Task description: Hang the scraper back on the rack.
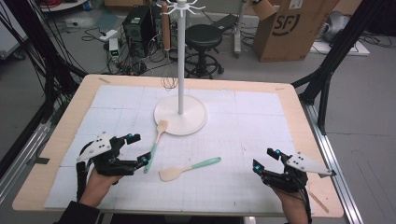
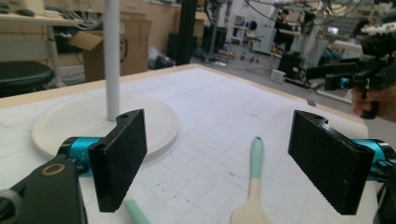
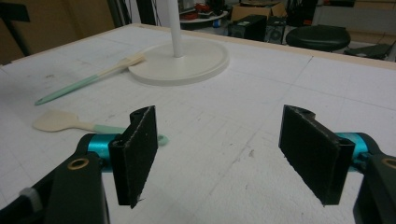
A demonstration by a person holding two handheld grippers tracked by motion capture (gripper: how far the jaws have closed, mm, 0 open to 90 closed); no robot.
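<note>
Left gripper (image 1: pixel 135 149), fingers spread wide and empty, beside the mint-handled wooden spoon (image 1: pixel 155 144) leaning on the white round stand base (image 1: pixel 191 122), ready to pinch; right gripper (image 1: pixel 265 158) likewise agape, waiting over bare table (image 1: pixel 243 116).

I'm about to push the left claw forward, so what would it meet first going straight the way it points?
Probably the flat spatula with the mint-green handle, which lies between the open jaws of the left claw. Its pale blade is nearest. The round white stand base sits off to the side. Depth is unclear.
</note>
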